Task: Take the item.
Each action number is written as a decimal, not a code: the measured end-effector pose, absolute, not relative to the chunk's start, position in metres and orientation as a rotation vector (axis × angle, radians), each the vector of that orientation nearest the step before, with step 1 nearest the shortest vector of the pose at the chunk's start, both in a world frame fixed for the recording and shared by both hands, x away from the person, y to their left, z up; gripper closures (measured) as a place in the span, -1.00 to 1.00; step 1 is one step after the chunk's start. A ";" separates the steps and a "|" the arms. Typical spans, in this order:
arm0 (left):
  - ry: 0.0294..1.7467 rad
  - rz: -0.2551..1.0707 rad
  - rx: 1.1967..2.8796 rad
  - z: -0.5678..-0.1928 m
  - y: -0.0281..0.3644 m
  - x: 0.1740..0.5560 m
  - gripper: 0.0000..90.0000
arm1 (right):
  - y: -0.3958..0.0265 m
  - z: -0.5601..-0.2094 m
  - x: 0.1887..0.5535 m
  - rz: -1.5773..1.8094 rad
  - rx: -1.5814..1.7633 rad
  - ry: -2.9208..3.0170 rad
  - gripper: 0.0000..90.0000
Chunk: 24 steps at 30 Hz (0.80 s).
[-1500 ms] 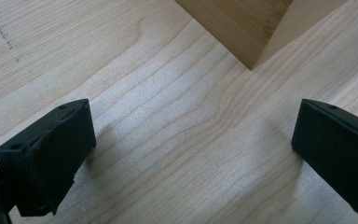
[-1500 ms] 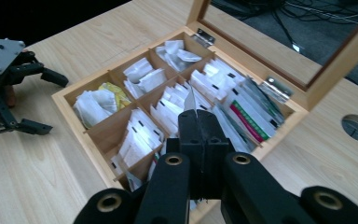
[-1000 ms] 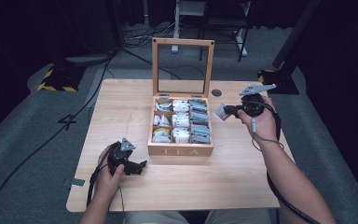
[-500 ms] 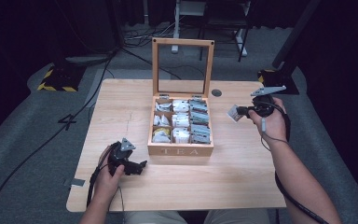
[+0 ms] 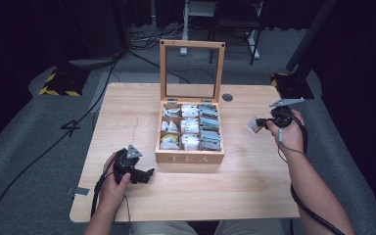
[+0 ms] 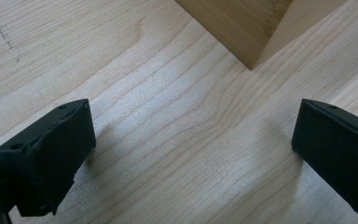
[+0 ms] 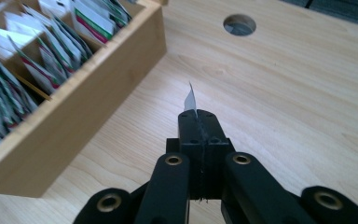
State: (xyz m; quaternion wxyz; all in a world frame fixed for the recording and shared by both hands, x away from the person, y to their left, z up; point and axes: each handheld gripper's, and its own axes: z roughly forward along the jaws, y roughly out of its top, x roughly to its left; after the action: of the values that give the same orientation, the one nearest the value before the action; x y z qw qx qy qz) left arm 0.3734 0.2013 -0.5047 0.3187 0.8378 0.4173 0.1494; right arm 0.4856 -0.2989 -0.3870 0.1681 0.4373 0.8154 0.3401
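One tea bag sachet [image 7: 190, 99] is pinched edge-on in the right tongs [image 7: 198, 115], just a thin pale sliver standing up from the clenched tips in the centre of the right gripper view. In the high view it shows as a small whitish square [image 5: 252, 125] right of centre, held above bare worktop [image 5: 254, 191] between the tea box [image 5: 190, 157] and the right edge. Its print cannot be read.

Little of the sachet seems to be inside the bite, so my guess is that a quick swing or a tilt of the wrist could let it slide out and flutter down, perhaps off the worktop's right side, which is near. Flat paper like this would also crease if squeezed harder, and it may cling to a pad on letting go.

Left of it, the box stands open, its framed lid [image 5: 192, 69] upright at upper centre, its compartments packed with more sachets [image 5: 209, 137], some striped red and green; a careless return pass could snag those or knock the lid.

Further out, at lower left, the left tongs [image 5: 147, 174] rest on the wood near the box's front corner [image 6: 254, 63], jaws spread wide and holding nothing. A round hole [image 7: 239, 24] sits in the board at upper right of the right gripper view.
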 end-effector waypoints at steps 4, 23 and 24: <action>1.098 0.396 2.204 -0.505 0.201 0.373 -1.00 | -0.306 -0.401 0.486 0.934 1.296 2.313 1.00; 1.098 0.396 2.204 -0.505 0.201 0.373 -1.00 | -0.317 -0.431 0.482 0.889 1.431 2.330 1.00; 1.098 0.396 2.204 -0.505 0.201 0.373 -1.00 | -0.318 -0.432 0.482 0.891 1.439 2.329 1.00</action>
State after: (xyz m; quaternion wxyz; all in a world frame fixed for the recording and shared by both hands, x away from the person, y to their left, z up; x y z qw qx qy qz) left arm 0.3734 0.2014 -0.5047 0.3181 0.8379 0.4173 0.1506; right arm 0.4819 -0.3177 -0.4318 0.1310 0.4954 0.8021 0.3067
